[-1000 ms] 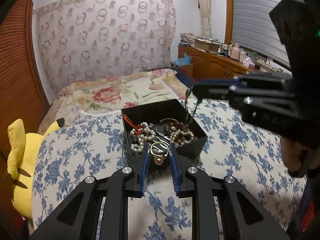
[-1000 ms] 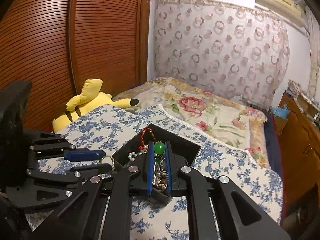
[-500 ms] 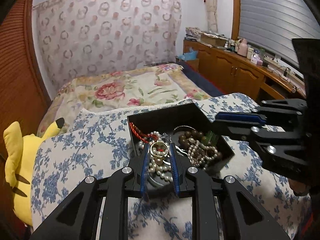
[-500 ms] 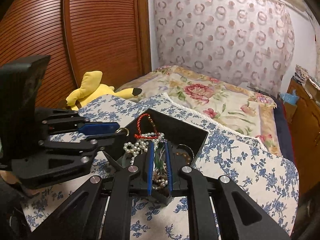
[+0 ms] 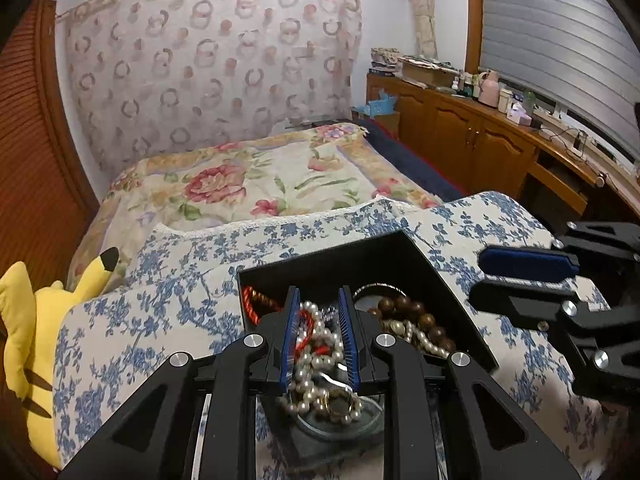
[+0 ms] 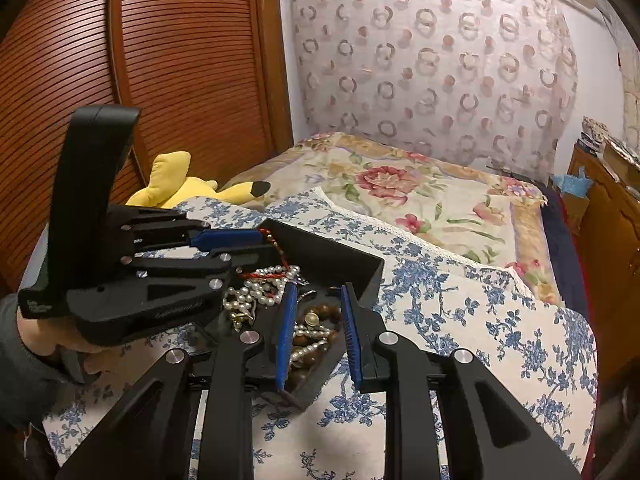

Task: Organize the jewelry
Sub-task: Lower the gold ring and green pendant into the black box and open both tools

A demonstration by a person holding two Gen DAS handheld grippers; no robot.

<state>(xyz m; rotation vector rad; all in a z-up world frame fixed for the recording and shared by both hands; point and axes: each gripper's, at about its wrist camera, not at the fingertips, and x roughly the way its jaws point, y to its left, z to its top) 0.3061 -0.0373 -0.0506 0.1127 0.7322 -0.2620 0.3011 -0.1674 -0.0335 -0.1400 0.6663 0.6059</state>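
Black jewelry box (image 5: 448, 280) is sitting open on the blue-floral quilt (image 5: 160, 300), toward its near edge, and is already holding a tangled heap: white pearl strand (image 5: 316, 344), red cord bracelet (image 5: 256, 304), brown wooden beads (image 5: 412, 312), a gold-coloured piece among them. No loose jewelry is showing on the quilt around the box, so gathering seems mostly done; sorting inside is still lacking.

Left gripper (image 5: 318, 334) is reaching into the box's near left corner, jaws narrowly apart over pearls and red cord; whether the pads (image 5: 290, 336) are actually pinching anything is hard to tell.

Right gripper (image 6: 316, 328) is hanging over the box's near right edge, its jaws opening, beads lying below between them, nothing clamped.

Yellow plush toy (image 6: 180, 188) is lying off the quilt's far left edge.
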